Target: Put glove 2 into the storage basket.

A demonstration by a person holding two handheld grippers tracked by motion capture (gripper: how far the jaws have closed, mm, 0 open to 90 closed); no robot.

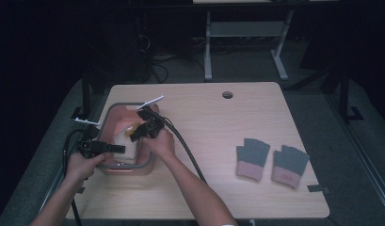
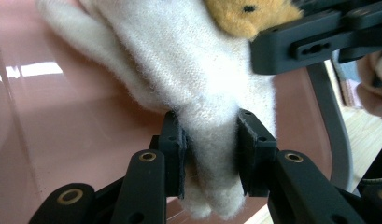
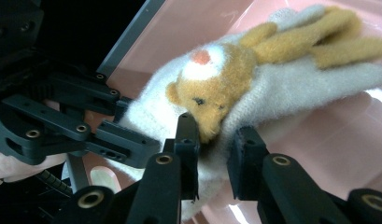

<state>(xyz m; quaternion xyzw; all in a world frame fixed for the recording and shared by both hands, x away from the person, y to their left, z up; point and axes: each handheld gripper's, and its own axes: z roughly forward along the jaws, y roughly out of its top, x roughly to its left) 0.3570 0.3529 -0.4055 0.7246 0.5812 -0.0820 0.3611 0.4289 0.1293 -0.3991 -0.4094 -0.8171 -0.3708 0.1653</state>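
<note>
My left gripper (image 2: 211,144) is clamped on the white glove (image 2: 188,70) inside the pink basket (image 1: 116,109); my right gripper (image 3: 215,144) stands slightly apart around the glove, so I fear the glove slips out.

Dim room, light wooden desk (image 1: 256,117) with a round cable hole (image 1: 227,94), grey floor (image 1: 350,155), white-legged table (image 1: 242,42) behind, dark surroundings
</note>
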